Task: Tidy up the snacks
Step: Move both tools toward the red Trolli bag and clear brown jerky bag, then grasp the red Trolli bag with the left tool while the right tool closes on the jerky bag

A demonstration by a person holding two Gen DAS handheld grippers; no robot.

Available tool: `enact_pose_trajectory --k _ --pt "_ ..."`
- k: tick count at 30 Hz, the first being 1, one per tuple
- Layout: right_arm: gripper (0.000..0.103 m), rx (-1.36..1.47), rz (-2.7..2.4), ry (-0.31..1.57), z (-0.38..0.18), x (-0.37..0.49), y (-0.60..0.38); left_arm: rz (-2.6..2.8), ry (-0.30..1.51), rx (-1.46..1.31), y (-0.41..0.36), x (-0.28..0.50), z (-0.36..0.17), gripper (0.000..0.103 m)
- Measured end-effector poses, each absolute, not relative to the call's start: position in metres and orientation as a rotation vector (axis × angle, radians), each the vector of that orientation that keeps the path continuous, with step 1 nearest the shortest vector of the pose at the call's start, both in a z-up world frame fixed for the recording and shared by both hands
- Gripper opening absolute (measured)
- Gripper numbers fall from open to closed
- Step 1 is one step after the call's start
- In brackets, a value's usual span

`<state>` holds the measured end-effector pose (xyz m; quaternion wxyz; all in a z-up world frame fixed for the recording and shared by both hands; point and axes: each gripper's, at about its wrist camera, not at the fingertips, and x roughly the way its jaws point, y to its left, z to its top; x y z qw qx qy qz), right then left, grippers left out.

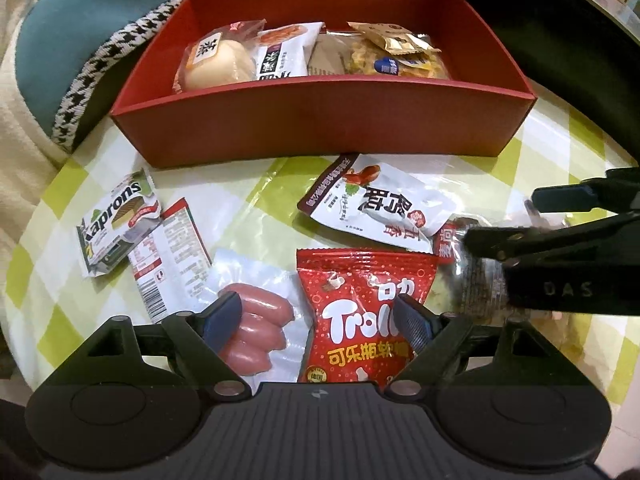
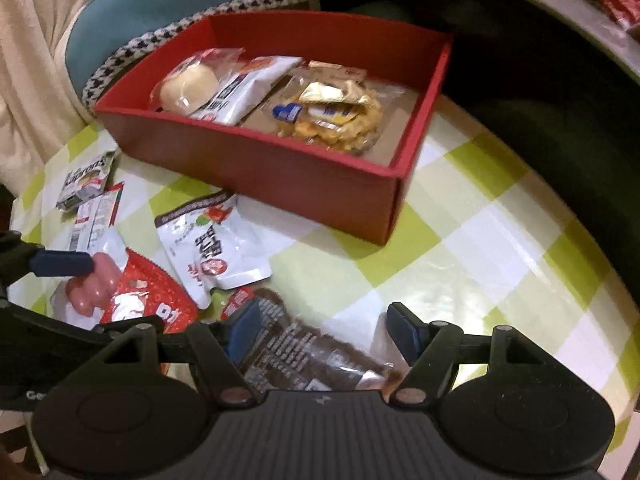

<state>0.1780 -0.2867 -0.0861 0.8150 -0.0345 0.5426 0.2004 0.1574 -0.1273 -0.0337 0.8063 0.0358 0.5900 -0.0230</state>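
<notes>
A red box [image 1: 320,128] at the back of the table holds a bun packet [image 1: 216,64], a white packet and a cracker bag [image 1: 396,56]. In front lie a Kaprons wafer [image 1: 116,220], a label-side-up packet [image 1: 168,264], a white meat pouch [image 1: 376,204], a sausage pack [image 1: 256,328] and a red Trolli bag [image 1: 360,312]. My left gripper [image 1: 320,320] is open, pointing down over the sausages and the Trolli bag. My right gripper [image 2: 324,330] is open astride a dark brown packet [image 2: 304,344]; its right pad stands off the packet.
The green-and-white checked tablecloth [image 2: 500,260] shows bare to the right of the box. A teal chair with houndstooth trim [image 1: 120,40] and a cream cloth [image 1: 24,140] stand behind the table at left. The table's round edge curves along the right.
</notes>
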Motion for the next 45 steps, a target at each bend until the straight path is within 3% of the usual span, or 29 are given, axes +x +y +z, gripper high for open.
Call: enact_pose_trajectory --k 15,26,30,32,34,37,40,45 --pt "0.080 -0.119 0.486 1.282 -0.077 0.099 -0.278 -0.098 1.263 0.088 -0.118 0.150 -0.035 0.092" --pt "0.081 -0.179 0.349 1.236 -0.076 0.114 -0.250 -0.053 1.295 -0.025 -0.116 0.163 -0.036 0.093" --pt "0.091 -0.201 0.330 1.208 -0.089 0.105 -0.247 -0.053 1.298 -0.002 -0.123 0.156 -0.035 0.093" --pt "0.087 -0.176 0.315 1.200 -0.088 0.104 -0.252 -0.047 1.309 0.002 -0.122 0.154 -0.035 0.093" --pt "0.068 -0.119 0.280 1.188 -0.083 0.105 -0.260 -0.038 1.322 -0.015 -0.120 0.155 -0.035 0.093" --pt "0.054 -0.042 0.265 1.178 -0.077 0.103 -0.274 -0.023 1.333 -0.026 -0.120 0.155 -0.033 0.094" --pt "0.047 0.005 0.258 1.176 -0.074 0.099 -0.285 -0.013 1.327 0.000 -0.129 0.151 -0.034 0.094" --pt "0.047 0.058 0.246 1.171 -0.070 0.091 -0.299 -0.025 1.322 0.076 -0.153 0.147 -0.042 0.094"
